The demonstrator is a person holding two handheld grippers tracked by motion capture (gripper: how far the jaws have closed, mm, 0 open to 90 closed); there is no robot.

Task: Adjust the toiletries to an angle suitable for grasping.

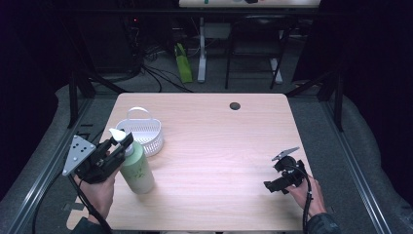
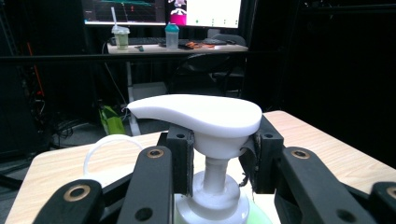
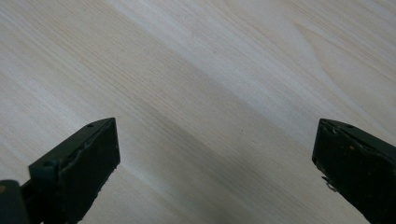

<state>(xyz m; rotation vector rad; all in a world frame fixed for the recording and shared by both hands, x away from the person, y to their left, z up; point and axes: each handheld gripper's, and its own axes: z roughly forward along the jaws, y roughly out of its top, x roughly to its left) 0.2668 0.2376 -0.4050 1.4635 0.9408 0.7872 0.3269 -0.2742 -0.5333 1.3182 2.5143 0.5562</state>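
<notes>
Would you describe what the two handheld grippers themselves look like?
Both are black two-jaw tools. The left gripper carries a grey three-cornered plate with dark dots; brass rivets dot its linkage. The right gripper bears a similar plate and trails a black cable.

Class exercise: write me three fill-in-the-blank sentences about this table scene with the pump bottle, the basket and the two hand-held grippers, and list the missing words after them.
1. The left gripper grips the green pump bottle at the neck, just under its ____ pump head.
2. The white basket stands right behind the ____.
3. The right gripper hangs over bare table with its jaws ____.

Missing words: white; bottle; open
</notes>
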